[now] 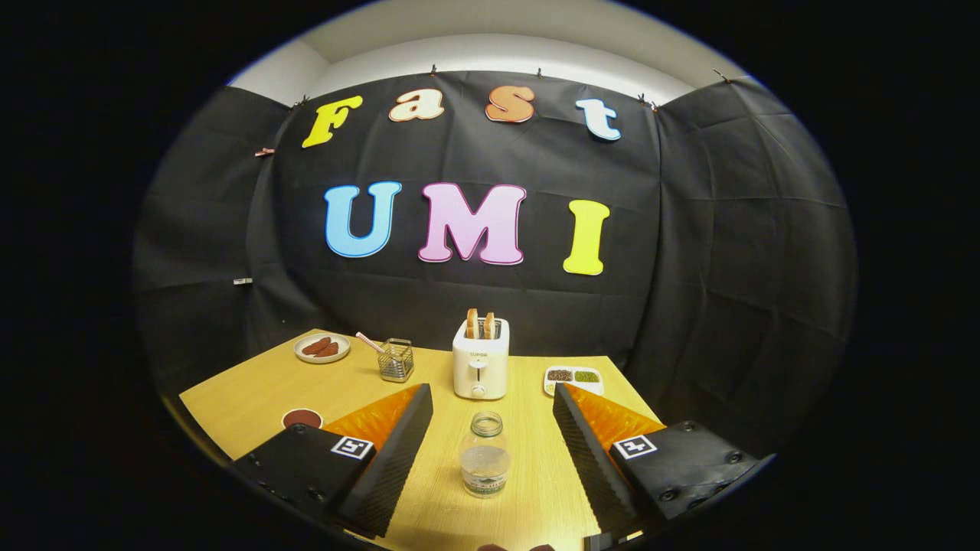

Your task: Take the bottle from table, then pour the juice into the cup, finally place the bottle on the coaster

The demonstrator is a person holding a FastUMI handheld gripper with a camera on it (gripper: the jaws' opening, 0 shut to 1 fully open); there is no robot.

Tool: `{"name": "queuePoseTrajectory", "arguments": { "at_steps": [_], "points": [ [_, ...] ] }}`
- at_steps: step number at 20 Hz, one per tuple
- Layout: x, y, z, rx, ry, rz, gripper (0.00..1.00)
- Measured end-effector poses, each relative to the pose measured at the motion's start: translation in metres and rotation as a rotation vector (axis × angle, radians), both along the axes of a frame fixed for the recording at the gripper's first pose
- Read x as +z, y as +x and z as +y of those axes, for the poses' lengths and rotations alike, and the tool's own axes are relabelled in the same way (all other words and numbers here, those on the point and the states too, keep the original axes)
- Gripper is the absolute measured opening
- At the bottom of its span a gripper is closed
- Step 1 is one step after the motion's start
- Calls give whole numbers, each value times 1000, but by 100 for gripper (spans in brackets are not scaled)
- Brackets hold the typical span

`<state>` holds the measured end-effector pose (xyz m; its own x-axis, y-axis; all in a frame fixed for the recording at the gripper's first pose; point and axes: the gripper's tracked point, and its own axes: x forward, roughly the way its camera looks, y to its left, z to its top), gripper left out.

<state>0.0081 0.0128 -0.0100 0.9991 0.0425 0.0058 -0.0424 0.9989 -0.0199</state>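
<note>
A small clear bottle (484,455) stands upright on the wooden table (245,398), uncapped, with liquid in its lower half. It sits in the gap between my two fingers, touching neither. My gripper (491,390) is open wide, with a finger on each side of the bottle and the tips reaching a little past it. A round brown coaster (302,418) with a pale rim lies on the table just beyond the left finger. A small wire-mesh cup (396,360) with a pink stick in it stands farther back, left of the toaster.
A white toaster (480,369) holding two toast slices stands straight beyond the bottle. A plate (322,347) with brown pieces sits at the back left. A white divided tray (573,378) of grains lies right of the toaster. Black cloth walls close off the table's back and sides.
</note>
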Motion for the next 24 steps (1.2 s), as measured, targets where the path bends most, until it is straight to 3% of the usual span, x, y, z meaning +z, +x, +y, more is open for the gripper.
{"name": "queuePoseTrajectory", "arguments": {
  "at_steps": [9, 24],
  "points": [
    [-24, 24, 4, 21, -7, 23, 97],
    [-104, 64, 5, 43, -20, 105, 97]
  ]
}}
